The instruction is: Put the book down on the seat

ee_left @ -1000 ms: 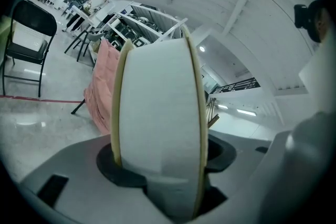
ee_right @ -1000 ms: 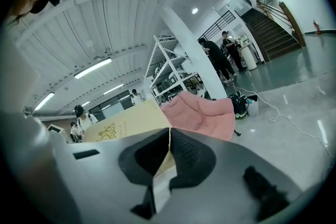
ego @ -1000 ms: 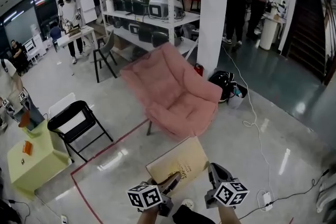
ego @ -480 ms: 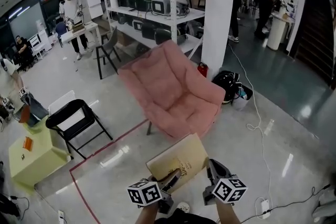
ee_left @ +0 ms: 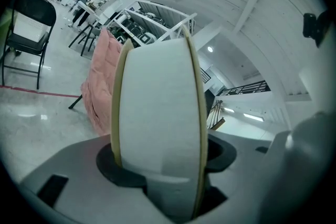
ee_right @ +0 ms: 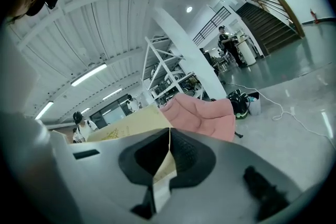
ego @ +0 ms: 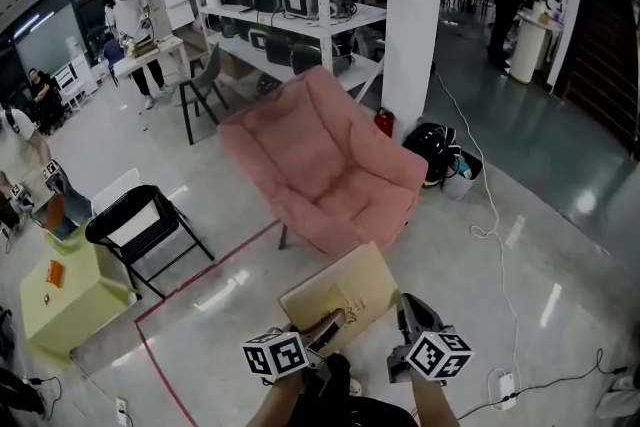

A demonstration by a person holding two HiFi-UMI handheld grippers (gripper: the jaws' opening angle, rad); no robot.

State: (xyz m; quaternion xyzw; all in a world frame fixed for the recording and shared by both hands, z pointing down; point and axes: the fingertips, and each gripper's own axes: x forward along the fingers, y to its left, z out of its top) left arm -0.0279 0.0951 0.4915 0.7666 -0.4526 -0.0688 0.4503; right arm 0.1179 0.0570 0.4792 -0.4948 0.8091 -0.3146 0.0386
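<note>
A thick tan-covered book (ego: 340, 290) hangs flat above the floor, just short of the pink padded chair (ego: 330, 170). My left gripper (ego: 322, 328) is shut on the book's near left edge. In the left gripper view the white page block (ee_left: 157, 123) fills the gap between the jaws, with the chair (ee_left: 102, 81) beyond. My right gripper (ego: 405, 313) grips the book's near right side. In the right gripper view its jaws (ee_right: 169, 157) pinch a thin edge of the cover (ee_right: 128, 127), and the pink chair (ee_right: 205, 115) lies ahead.
A black folding chair (ego: 145, 230) and a yellow-green low table (ego: 60, 300) stand at the left. A red tape line (ego: 200, 285) crosses the floor. Behind the pink chair are a white pillar (ego: 415, 25), metal shelves (ego: 290, 5), a black bag (ego: 435, 155) and a cable (ego: 490, 230). People stand far off.
The view and both grippers with the book have drifted slightly closer to the pink chair. Both grips look unchanged.
</note>
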